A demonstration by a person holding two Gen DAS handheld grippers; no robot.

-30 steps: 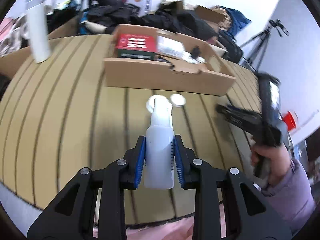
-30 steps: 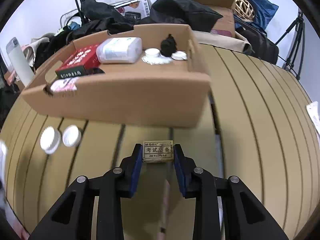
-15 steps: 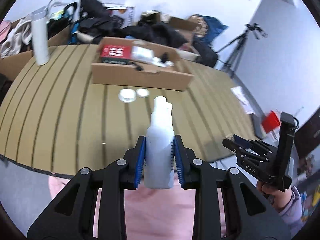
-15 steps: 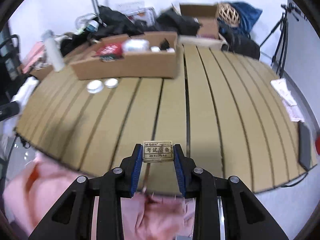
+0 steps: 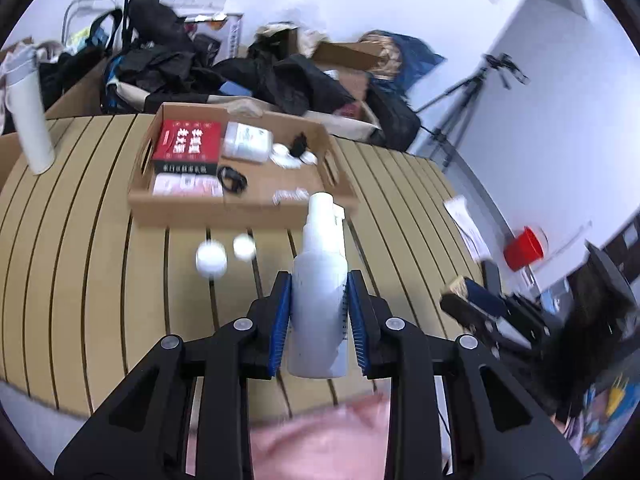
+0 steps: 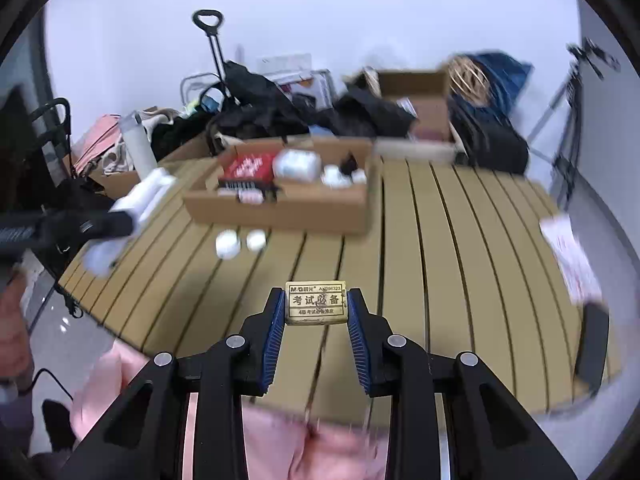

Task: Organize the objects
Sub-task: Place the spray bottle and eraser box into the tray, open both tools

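Both hands full, high above the table (image 5: 100,280)

In front of the cardboard box (image 5: 240,210), the left gripper (image 5: 319,320) squeezes the white bottle (image 5: 320,304); the right gripper (image 6: 316,320) pinches the small eraser (image 6: 316,303). Either could slip and fall beside the box.

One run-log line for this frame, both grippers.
left gripper: shut on white plastic spray bottle | right gripper: shut on yellow-sleeved rectangular eraser | both over slatted wooden table

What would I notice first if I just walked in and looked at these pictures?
Probably the white bottle pinched in the left claw, held up above the striped wooden table. Next, the small gold eraser squeezed in the right claw. Behind them, a cardboard box on the table holds a red book.
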